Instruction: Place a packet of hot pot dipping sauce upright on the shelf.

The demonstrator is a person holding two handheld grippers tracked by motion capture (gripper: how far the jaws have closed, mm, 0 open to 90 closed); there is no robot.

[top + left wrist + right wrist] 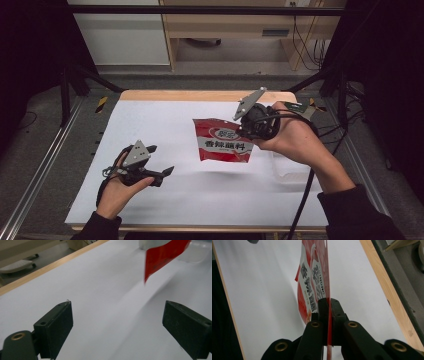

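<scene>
Red seasoning packet (223, 141) hangs clamped by its right edge in our right gripper (248, 127), lifted off the white table (165, 200); left gripper (161, 161) waits wide and empty nearby.

The right gripper (327, 305) has its two black jaws pressed together on the thin edge of a red and white packet (313, 277). The packet stands edge-on, reaching away from the jaws, with dark printed characters on its face. Below lies a white table (267, 290) with a wooden edge (387, 290).
</scene>
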